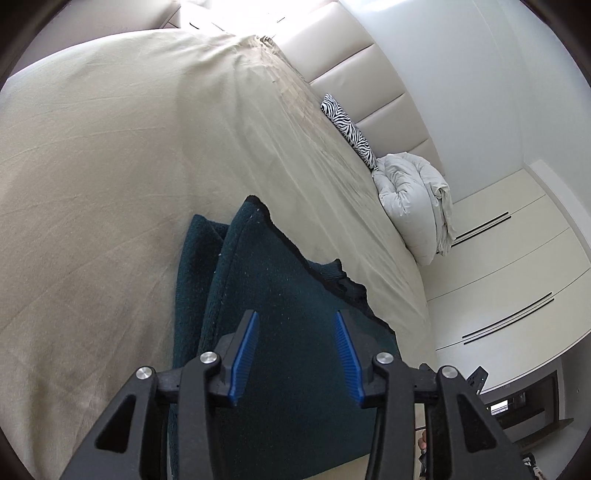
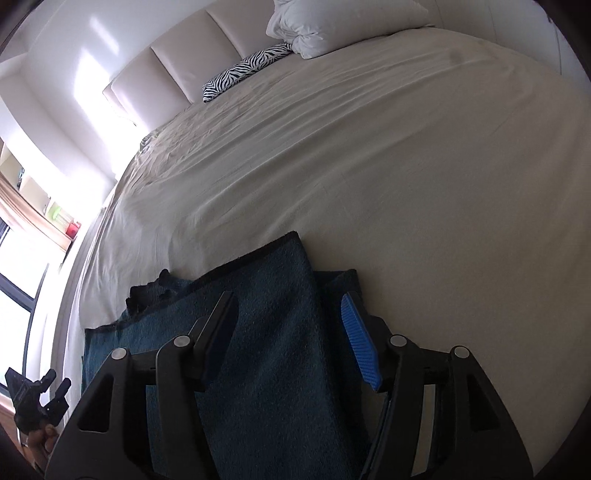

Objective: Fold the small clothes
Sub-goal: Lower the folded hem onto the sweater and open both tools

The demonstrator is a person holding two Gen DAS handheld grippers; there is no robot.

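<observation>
While both grippers hang above it, the dark teal garment (image 1: pixel 280 295) lies on the cream sheet of the bed (image 1: pixel 92 184), near the edge closest to the cameras, partly folded so that one layer overlaps another and a black-trimmed edge runs along its far side. The left gripper (image 1: pixel 295 325) has its jaws standing partly open, the blue pads (image 1: pixel 242 354) apart with nothing pinched between them; the cloth shows in the gap below, but whether the tips touch it cannot be told. The right gripper (image 2: pixel 291 314) is likewise parted, wider than the fold of fabric seen between its fingers, and grips nothing. In the right wrist view the left gripper appears at the lower left, held in a hand (image 2: pixel 38 439). At the head of the bed, against the padded headboard (image 2: pixel 177 70), rest a zebra-striped cushion (image 2: pixel 243 72) and, just beside it, a bundled white duvet (image 2: pixel 332 26). A white wardrobe (image 1: pixel 517 258) stands beyond the bed.
</observation>
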